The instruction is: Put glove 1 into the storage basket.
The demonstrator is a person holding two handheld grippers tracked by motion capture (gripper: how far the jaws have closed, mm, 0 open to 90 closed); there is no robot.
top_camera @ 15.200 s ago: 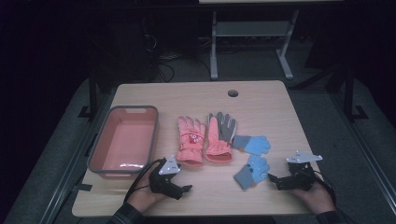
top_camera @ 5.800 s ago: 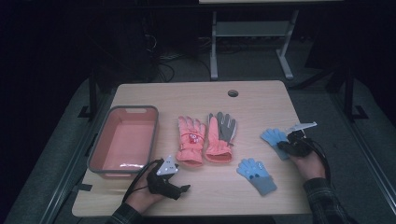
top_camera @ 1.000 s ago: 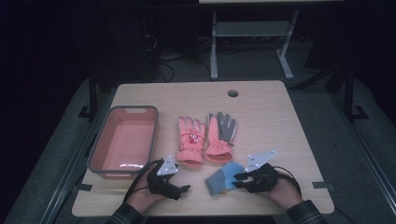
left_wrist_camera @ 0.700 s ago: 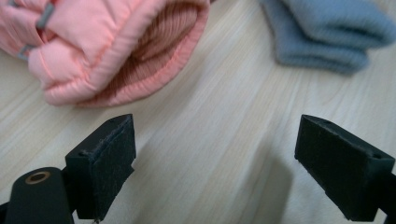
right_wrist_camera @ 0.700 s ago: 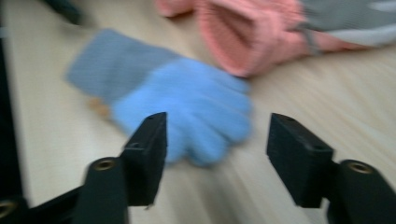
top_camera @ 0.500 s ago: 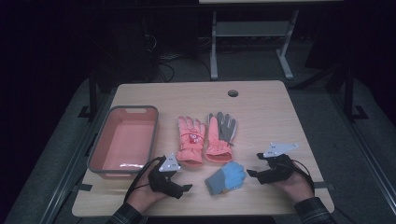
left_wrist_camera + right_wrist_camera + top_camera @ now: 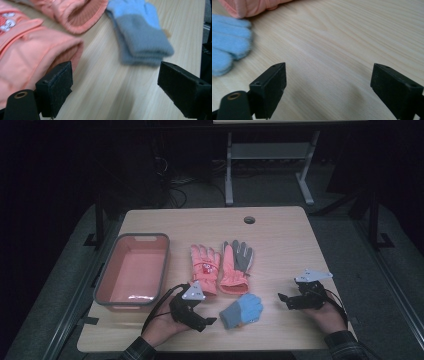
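High view: my right tool (image 7: 284,299) sits over the near right part of the surface (image 7: 280,245), jaws spread w/ nothing between them; they've just been opening. My left tool (image 7: 209,321) is at the near edge, just left of the blue gloves (image 7: 242,310), jaws spread too, pinching nothing.

Blue gloves lie stacked as a pair on the surface between my 2 tools, near edge, just in front of the pink gloves (image 7: 220,267). Cuffs point left toward my left tool, fingertips toward the right one. Neither tool touches them.

Left gripper view: blue gloves (image 7: 140,32) ahead of my open jaws, grey-blue cuffs nearest, one glove on top of the other. Pink glove cuff (image 7: 37,57) just beside the left jaw.

Right gripper view: bare wood between my jaws; blue fingertips (image 7: 229,42) off to the left, apart from the tool, pink glove edge (image 7: 254,7) beyond.

Pink gloves lie side by side mid-surface, one palm up w/ a grey palm. Pink bin (image 7: 107,280) stands at the left, well apart from the blue pair.
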